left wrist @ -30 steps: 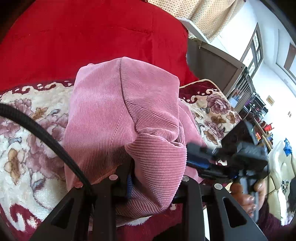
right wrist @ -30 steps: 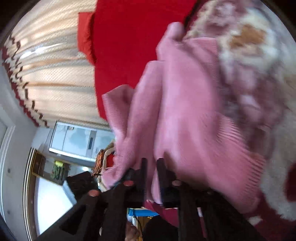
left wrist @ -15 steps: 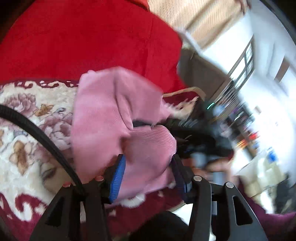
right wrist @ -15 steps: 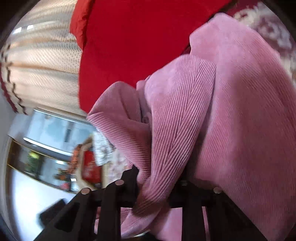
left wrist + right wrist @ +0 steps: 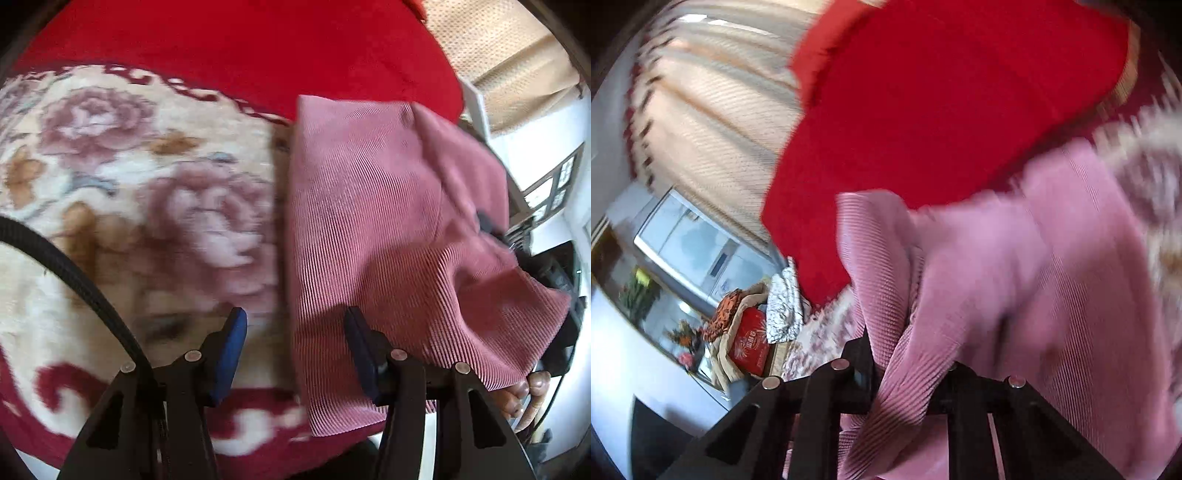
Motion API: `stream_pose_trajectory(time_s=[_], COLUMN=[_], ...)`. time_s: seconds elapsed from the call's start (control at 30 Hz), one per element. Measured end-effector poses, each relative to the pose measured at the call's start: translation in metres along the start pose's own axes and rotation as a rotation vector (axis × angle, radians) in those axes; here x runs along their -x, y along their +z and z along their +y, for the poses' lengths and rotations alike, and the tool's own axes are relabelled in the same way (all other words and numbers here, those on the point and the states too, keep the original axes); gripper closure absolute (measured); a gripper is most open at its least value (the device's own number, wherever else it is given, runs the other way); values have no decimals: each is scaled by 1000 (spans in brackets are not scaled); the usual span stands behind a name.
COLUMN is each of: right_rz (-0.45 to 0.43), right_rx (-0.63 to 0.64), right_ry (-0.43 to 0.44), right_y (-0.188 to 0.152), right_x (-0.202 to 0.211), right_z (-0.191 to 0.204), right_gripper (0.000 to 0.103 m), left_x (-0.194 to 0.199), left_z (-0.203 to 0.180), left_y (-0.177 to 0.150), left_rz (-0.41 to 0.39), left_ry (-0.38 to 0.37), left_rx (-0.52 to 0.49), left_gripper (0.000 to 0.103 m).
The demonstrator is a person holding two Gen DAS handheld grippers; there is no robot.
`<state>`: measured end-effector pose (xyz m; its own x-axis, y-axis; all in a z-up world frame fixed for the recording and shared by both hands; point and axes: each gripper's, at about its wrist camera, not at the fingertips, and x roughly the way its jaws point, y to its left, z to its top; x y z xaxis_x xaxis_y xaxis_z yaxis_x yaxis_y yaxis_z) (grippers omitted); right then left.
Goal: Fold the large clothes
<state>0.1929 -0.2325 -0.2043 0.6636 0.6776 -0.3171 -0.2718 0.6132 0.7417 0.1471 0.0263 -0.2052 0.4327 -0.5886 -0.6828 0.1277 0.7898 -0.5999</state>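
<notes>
Floral bedding (image 5: 122, 177) covered the bed, with a red quilt (image 5: 240, 44) along its far edge and a curtain (image 5: 713, 110) beyond. Toward the left, the left gripper (image 5: 293, 343) stood open over the bedding; its jaws had just been closing slightly, gripping nothing, one pad lying against the garment's near edge. To its right lay the pink corduroy garment (image 5: 369, 221), doubled into a long panel near the bed's right edge. At that edge the right gripper (image 5: 905, 384) had been closing and pinched a fold of the cloth, lifting it. I judged the folding partly done: another fold and flattening remained
</notes>
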Motion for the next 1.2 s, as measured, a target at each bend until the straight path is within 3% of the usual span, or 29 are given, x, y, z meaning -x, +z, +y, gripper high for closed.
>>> stream_pose_trajectory(time_s=[0.1, 0.23, 0.27, 0.37, 0.4, 0.43, 0.5, 0.6, 0.67, 0.8, 0.87, 0.93, 0.97, 1.03, 1.1, 1.2], right_rz=[-82, -182, -167, 81, 105, 57, 47, 78, 17, -53, -13, 104, 153, 293, 259, 249], right_rx=[97, 76, 50, -160, -194, -211, -218, -177, -95, 64, 137, 170, 179, 176, 164, 182], right_ry=[-2, -65, -95, -185, -170, -108, -84, -166, -231, -133, -85, -78, -122, -301, -268, -275], right_y=[20, 39, 40, 14, 4, -6, -9, -2, 1, 2, -4, -19, -29, -60, -74, -65], right_x=[28, 65, 66, 34, 30, 37, 49, 66, 90, 117, 107, 87, 78, 57, 67, 87], right_z=[28, 2, -15, -105, -118, -127, -126, -107, -84, -33, -5, 3, -1, -28, -41, -33], right_gripper=[88, 87, 87, 87, 87, 86, 80, 75, 74, 74, 74, 75, 75, 78, 79, 78], left_x=[7, -7, -20, -40, -37, -34, -28, -20, -23, -17, -5, -1, 1, -7, -6, -1], left_z=[-48, -94, -95, -75, -70, -68, -68, -68, -70, -73, -73, -74, -75, -73, -73, -77], left_y=[5, 4, 1, -11, -11, -12, -13, -15, -15, -19, -25, -28, -31, -31, -32, -20], left_rz=[-22, -11, 11, 74, 68, 65, 71, 61, 35, 11, 6, 0, -1, 28, 28, 44], left_ry=[1, 88, 161, 256, 240, 229, 238, 261, 284, 279, 267, 277, 286, 273, 255, 255], left_rx=[-122, -263, -289, -277, -261, -246, -249, -260, -282, -253, -236, -246, -263, -273, -257, -257], left_gripper=[48, 43, 39, 22, 21, 21, 21, 21, 21, 21, 21, 21, 21, 19, 19, 19])
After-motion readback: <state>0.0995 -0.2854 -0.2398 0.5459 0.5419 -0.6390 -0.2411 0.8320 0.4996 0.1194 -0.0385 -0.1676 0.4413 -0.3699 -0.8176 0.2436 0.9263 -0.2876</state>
